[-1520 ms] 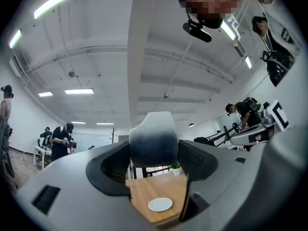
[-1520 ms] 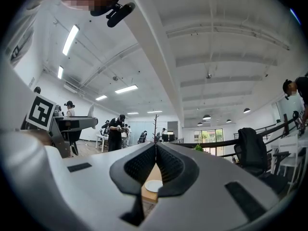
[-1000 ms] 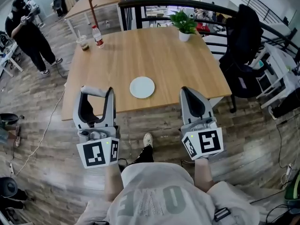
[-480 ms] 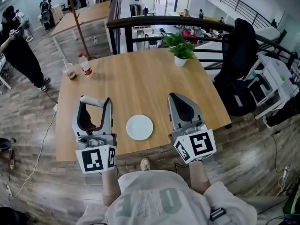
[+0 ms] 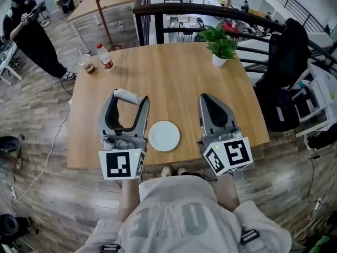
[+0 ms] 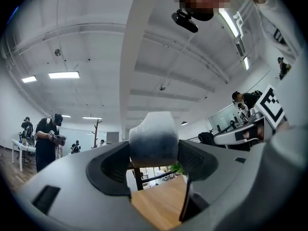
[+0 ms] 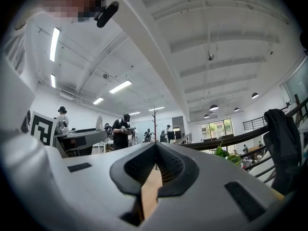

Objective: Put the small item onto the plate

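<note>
Jaws of the left gripper [image 5: 129,99] are clamped on a small rounded white-and-grey block [image 6: 153,139], held over the light wooden table [image 5: 179,73] just left of the round white plate [image 5: 164,136]. The block looks light and perhaps slightly soft, so this hold across its middle suits it. The right gripper [image 5: 209,100] is closed and empty.

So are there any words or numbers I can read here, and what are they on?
Shirt: big pale letters, upside down and creased; one looks like "O", the rest unclear.
Left marker, right marker: black-and-white squares only, no words.
Bottle label: too small to read.
</note>
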The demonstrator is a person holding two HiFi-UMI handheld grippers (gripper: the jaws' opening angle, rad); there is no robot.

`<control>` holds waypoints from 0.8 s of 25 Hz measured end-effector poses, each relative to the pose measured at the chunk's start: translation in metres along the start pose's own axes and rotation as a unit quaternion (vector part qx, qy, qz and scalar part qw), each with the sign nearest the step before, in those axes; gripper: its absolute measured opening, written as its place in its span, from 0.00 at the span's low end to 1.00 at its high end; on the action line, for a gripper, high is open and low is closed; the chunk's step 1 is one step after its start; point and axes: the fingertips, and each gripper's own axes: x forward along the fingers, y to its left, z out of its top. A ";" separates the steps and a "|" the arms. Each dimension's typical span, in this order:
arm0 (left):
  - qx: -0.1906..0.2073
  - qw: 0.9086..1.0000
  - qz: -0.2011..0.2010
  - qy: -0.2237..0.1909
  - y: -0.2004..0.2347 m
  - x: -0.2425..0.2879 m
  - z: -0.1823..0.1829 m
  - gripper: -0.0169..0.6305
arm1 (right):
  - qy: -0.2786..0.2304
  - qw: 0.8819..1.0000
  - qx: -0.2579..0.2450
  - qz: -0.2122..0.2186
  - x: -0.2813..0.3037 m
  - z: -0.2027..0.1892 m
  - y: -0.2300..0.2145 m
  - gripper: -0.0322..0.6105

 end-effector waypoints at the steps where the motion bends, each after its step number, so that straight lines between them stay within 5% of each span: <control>1: 0.004 1.000 0.000 0.006 -0.003 0.002 -0.002 0.51 | 0.000 1.000 0.002 0.006 0.003 0.001 0.000 0.08; 12: 0.043 0.996 0.012 0.082 -0.007 0.004 -0.035 0.51 | -0.008 0.999 -0.026 0.032 0.020 0.003 -0.003 0.08; 20: 0.040 0.983 -0.037 0.177 -0.035 0.009 -0.091 0.51 | 0.007 0.999 -0.029 0.044 0.020 -0.005 -0.003 0.08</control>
